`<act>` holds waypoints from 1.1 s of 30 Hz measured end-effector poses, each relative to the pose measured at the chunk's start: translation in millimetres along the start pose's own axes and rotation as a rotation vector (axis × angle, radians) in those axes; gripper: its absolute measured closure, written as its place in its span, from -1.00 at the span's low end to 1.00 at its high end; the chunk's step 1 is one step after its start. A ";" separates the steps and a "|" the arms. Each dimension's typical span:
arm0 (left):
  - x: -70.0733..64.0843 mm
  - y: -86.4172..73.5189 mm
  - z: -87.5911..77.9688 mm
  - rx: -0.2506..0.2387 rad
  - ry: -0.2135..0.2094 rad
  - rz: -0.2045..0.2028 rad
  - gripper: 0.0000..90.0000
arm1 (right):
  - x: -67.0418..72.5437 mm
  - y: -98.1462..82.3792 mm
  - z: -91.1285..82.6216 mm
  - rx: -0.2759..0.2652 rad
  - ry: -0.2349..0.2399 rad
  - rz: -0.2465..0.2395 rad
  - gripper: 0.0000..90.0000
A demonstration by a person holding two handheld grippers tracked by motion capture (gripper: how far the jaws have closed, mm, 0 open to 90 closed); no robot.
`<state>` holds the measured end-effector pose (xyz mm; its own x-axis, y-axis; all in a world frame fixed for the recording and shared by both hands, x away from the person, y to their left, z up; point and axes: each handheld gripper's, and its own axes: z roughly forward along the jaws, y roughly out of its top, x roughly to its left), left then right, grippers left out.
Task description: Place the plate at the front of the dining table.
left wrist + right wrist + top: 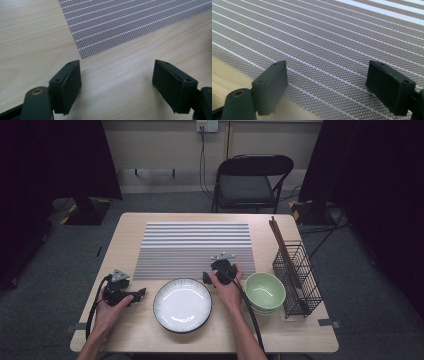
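Plainly, both tongs stand wide with nothing between their jaws. From the high view, the left tongs (141, 293) lie low over bare bench (130, 227) just left of the white plate (182, 305), pointing toward it without touching; in the left gripper view the jaws frame plain wood, with the corner of the striped placemat (130, 20) just ahead. The right tongs (206, 278) sit at the near edge of the placemat (196, 249), just beyond the plate's far right rim and beside the green bowl (265, 291); the right gripper view shows its jaws spread above the mat's weave (324, 45). A wire basket (298, 277) holding chopsticks (280, 242) stands right of the bowl.
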<state>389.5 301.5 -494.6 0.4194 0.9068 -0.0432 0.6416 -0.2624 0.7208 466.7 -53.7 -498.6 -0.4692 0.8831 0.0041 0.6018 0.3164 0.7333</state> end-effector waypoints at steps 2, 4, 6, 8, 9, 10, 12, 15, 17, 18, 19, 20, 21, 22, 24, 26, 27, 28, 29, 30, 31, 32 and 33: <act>-0.5 1.6 -3.1 -0.007 -0.007 -0.005 -0.46 | 0.3 0.4 -0.9 -0.004 0.020 0.012 -0.56; -0.9 3.1 -6.6 -0.024 -0.017 -0.012 -0.46 | 1.7 1.3 -2.7 -0.009 0.033 0.016 -0.54; -1.5 4.3 -10.3 -0.034 -0.004 -0.031 -0.44 | 3.9 2.9 -6.0 -0.021 0.036 0.014 -0.54; -0.6 5.5 -13.3 -0.048 -0.030 -0.048 -0.42 | 5.5 5.6 -10.2 -0.040 0.041 0.015 -0.53; -0.6 5.5 -13.3 -0.048 -0.030 -0.048 -0.41 | 5.5 5.6 -10.2 -0.040 0.041 0.015 -0.53; -1.3 6.4 -14.6 -0.052 -0.035 -0.057 -0.41 | 6.0 7.2 -12.8 -0.050 0.054 0.017 -0.53; -3.5 8.9 -18.8 -0.070 -0.053 -0.067 -0.35 | 9.3 12.0 -20.5 -0.070 0.074 0.010 -0.53; -7.6 11.0 -21.5 -0.073 -0.061 -0.054 -0.31 | 14.2 15.5 -27.5 -0.083 0.082 -0.010 -0.51; -10.5 12.0 -22.6 -0.073 -0.079 -0.052 -0.28 | 17.4 16.8 -31.4 -0.092 0.101 -0.003 -0.49; -11.4 12.4 -23.4 -0.071 -0.083 -0.040 -0.25 | 19.2 17.2 -32.7 -0.088 0.110 -0.003 -0.49; -11.4 12.4 -23.4 -0.071 -0.083 -0.040 -0.22 | 19.2 17.2 -32.7 -0.088 0.110 -0.003 -0.49; -14.3 13.2 -23.9 -0.073 -0.100 -0.034 -0.22 | 21.6 17.6 -34.1 -0.086 0.114 -0.005 -0.49; -15.7 13.8 -24.3 -0.073 -0.103 -0.031 -0.20 | 25.2 18.5 -37.9 -0.086 0.123 -0.019 -0.48; -15.7 13.8 -24.3 -0.073 -0.103 -0.031 -0.20 | 25.2 18.5 -37.9 -0.086 0.123 -0.019 -0.48; -17.6 14.6 -24.9 -0.090 -0.125 -0.037 -0.19 | 29.5 19.9 -44.9 -0.094 0.147 -0.024 -0.46; -20.1 15.6 -26.3 -0.102 -0.163 -0.051 -0.15 | 31.3 20.1 -48.8 -0.089 0.171 -0.028 -0.42; -20.1 15.6 -26.3 -0.102 -0.163 -0.051 -0.14 | 32.4 19.9 -50.4 -0.083 0.173 -0.032 -0.31; -21.3 15.8 -26.4 -0.099 -0.165 -0.051 -0.14 | 32.4 19.9 -50.4 -0.083 0.173 -0.032 -0.31; -22.9 15.6 -26.3 -0.091 -0.164 -0.051 -0.13 | 33.7 19.6 -52.0 -0.072 0.194 -0.034 -0.24; -24.8 15.2 -25.7 -0.086 -0.179 -0.047 -0.11 | 34.9 19.0 -53.1 -0.070 0.210 -0.041 -0.24; -27.8 15.5 -25.6 -0.080 -0.180 -0.035 -0.04 | 38.2 17.5 -55.8 -0.064 0.217 -0.061 -0.12; -27.8 15.5 -25.6 -0.080 -0.180 -0.035 -0.01 | 38.2 17.5 -55.8 -0.064 0.217 -0.061 -0.12; -29.1 16.0 -25.7 -0.080 -0.191 -0.034 -0.01 | 39.1 16.5 -56.6 -0.070 0.231 -0.066 -0.07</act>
<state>371.0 279.3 -464.0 0.5173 0.8337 -0.1932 0.6076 -0.1989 0.7689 421.7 -33.5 -447.8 -0.6463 0.7559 0.1043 0.5228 0.3390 0.7821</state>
